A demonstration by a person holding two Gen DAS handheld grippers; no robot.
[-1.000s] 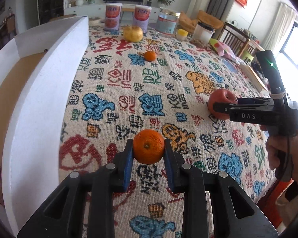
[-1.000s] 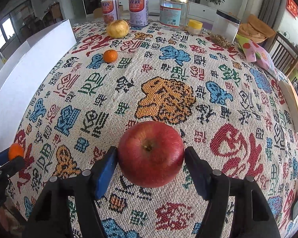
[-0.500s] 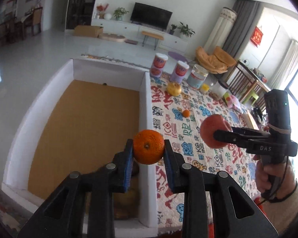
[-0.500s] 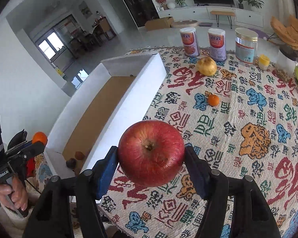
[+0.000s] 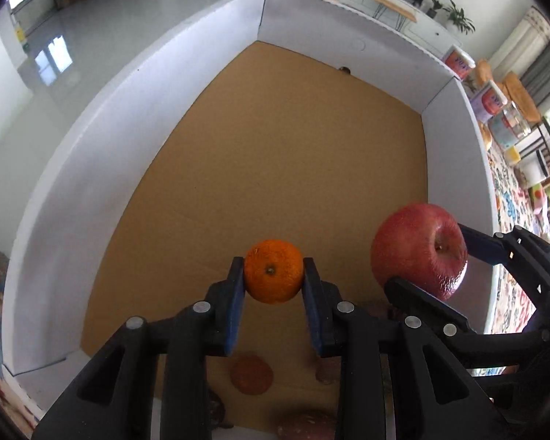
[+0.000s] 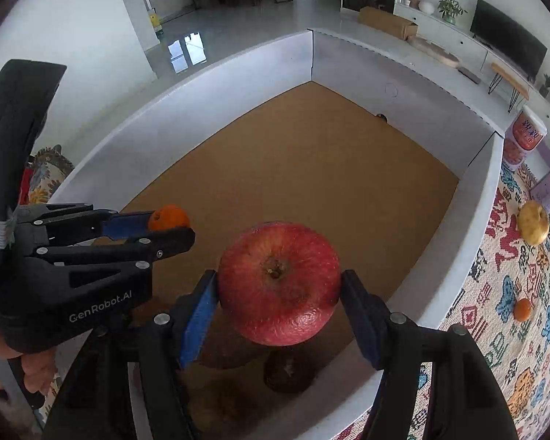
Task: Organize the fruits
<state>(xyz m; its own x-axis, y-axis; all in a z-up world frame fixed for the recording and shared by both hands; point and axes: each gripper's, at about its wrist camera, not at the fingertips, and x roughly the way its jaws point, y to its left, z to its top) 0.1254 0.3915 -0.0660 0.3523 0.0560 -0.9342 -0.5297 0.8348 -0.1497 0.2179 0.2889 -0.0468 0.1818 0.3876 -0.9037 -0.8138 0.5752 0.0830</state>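
Note:
My left gripper (image 5: 274, 270) grips a small orange (image 5: 273, 284) over the brown floor of a white-walled box (image 5: 91, 168); its jaws are starting to open, but the pads still touch the fruit. Just to its right, my right gripper (image 6: 278, 288) is shut on a big red apple (image 6: 278, 278), also over the box and near its right wall (image 6: 458, 227). The apple (image 5: 418, 249) also shows in the left wrist view, and the orange (image 6: 168, 217) in the right wrist view. Below the grippers, several dark reddish fruits (image 5: 252, 374) lie at the near end of the box.
Right of the box, on the patterned tablecloth (image 6: 513, 330), lie a yellow fruit (image 6: 532, 222) and another small orange (image 6: 522, 309). Cans (image 6: 526, 139) stand at the cloth's far end. A hand (image 6: 33, 366) holds the left gripper's handle.
Both grippers swung left from over the tablecloth to above the box, carrying the orange and the apple. They now hang side by side and close together.

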